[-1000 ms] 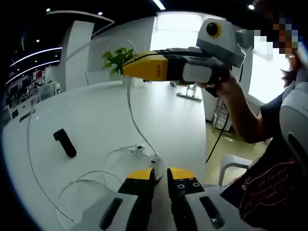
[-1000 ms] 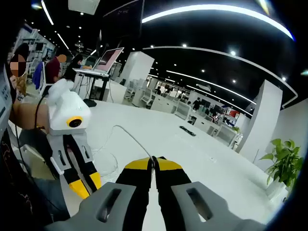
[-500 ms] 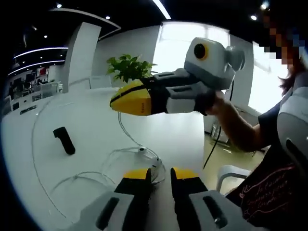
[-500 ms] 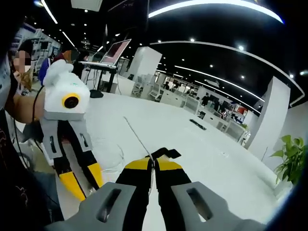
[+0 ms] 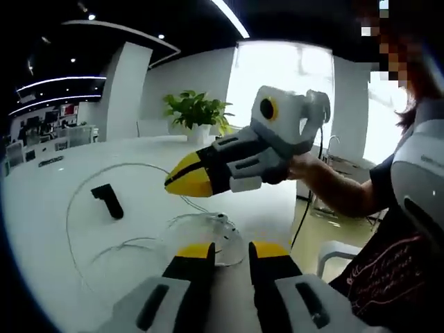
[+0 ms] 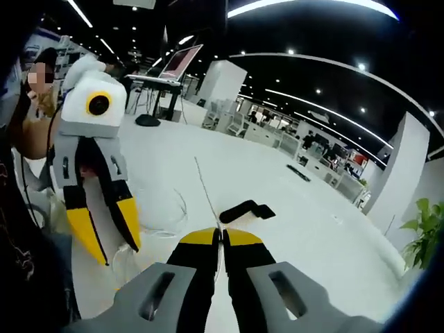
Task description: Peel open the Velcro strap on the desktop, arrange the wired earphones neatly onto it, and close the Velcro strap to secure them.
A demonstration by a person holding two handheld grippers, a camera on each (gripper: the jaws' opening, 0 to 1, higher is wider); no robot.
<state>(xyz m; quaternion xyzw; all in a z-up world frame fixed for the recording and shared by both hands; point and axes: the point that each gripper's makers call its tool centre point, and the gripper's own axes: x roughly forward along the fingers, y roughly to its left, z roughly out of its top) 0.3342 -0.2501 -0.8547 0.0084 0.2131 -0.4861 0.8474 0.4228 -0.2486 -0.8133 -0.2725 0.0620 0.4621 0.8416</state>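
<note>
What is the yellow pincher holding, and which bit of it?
The right gripper pinches the thin white earphone cable, partway along. The left gripper holds nothing.

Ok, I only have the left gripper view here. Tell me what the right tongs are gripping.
Observer: In the right gripper view the right tongs are shut on the white earphone cable, which runs out from between their tips.
Operator: Give me the strap's position from that side.
Observer: The black Velcro strap lies on the table just beyond those tips.
Operator: Report my left tongs as seen from there.
Observer: The left tongs hang to the left of the right tongs, tips pointing down, jaws apart.
</note>
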